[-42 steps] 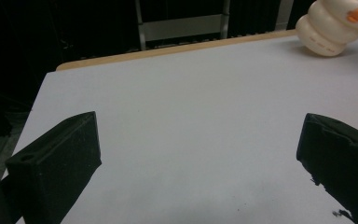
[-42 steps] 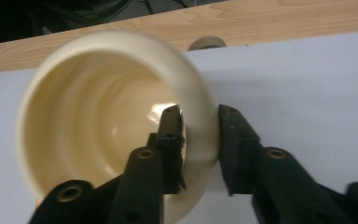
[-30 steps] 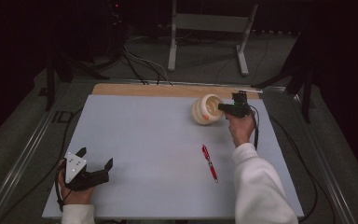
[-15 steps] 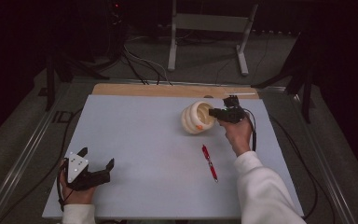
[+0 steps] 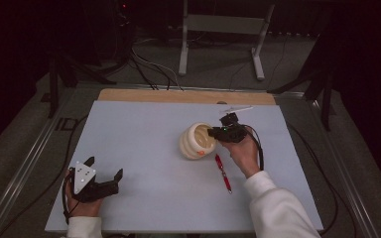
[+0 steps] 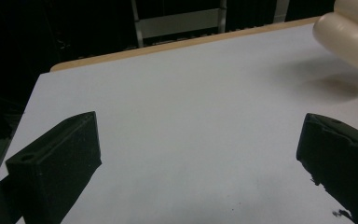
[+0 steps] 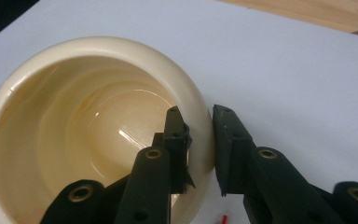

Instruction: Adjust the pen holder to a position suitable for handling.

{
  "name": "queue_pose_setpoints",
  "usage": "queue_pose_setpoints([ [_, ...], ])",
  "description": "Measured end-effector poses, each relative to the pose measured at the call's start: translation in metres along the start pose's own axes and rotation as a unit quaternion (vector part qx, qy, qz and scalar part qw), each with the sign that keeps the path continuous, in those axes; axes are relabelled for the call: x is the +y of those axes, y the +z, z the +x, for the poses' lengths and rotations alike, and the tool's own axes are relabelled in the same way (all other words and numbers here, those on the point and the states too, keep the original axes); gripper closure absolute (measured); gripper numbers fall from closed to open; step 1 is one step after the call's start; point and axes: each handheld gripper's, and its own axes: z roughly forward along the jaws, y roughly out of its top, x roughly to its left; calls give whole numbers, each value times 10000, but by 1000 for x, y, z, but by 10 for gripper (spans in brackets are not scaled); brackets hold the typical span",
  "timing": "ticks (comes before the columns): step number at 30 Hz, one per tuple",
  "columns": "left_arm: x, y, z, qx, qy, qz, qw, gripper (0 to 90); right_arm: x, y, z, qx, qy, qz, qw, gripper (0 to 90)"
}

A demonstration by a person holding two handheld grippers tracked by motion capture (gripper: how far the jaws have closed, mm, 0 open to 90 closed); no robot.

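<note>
The right gripper jaws pinch the cream bowl rim at three o'clock to carry it.

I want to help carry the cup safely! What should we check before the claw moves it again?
1. Right claw pinches the cup wall, one finger inside, one outside: ok.
2. Cup is off the table: seems so, since the left gripper view shows a shadow under it, but cannot tell for sure.
3. Cup is empty, so nothing can spill: ok.
4. Red pen lies close below the cup, beside the holding hand: not ok, mind it.
5. Left claw is open, holds nothing and rests far from the cup: ok.
6. Grip is firm enough: cannot tell.
</note>
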Motion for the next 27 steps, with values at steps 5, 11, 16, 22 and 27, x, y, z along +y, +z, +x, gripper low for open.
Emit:
queue_pose_setpoints([
  [5, 0, 0, 0, -3, 4, 6, 10000, 2, -2, 7, 11, 39, -217, 147, 9996, 771],
  [11, 0, 1, 0, -14, 10, 19, 10000, 3, -4, 17, 20, 23, -383, 353, 9986, 770],
  [16, 0, 1, -1, -18, 8, 25, 10000, 3, -5, 26, 26, -56, -452, 401, 9982, 768],
  [22, 0, 2, -1, -33, 24, 37, 10000, 3, -3, 31, 27, -51, -355, 345, 9988, 765],
  [27, 0, 2, -1, -36, 33, 37, 10000, 3, -2, 33, 27, -31, -275, 300, 9992, 757],
])
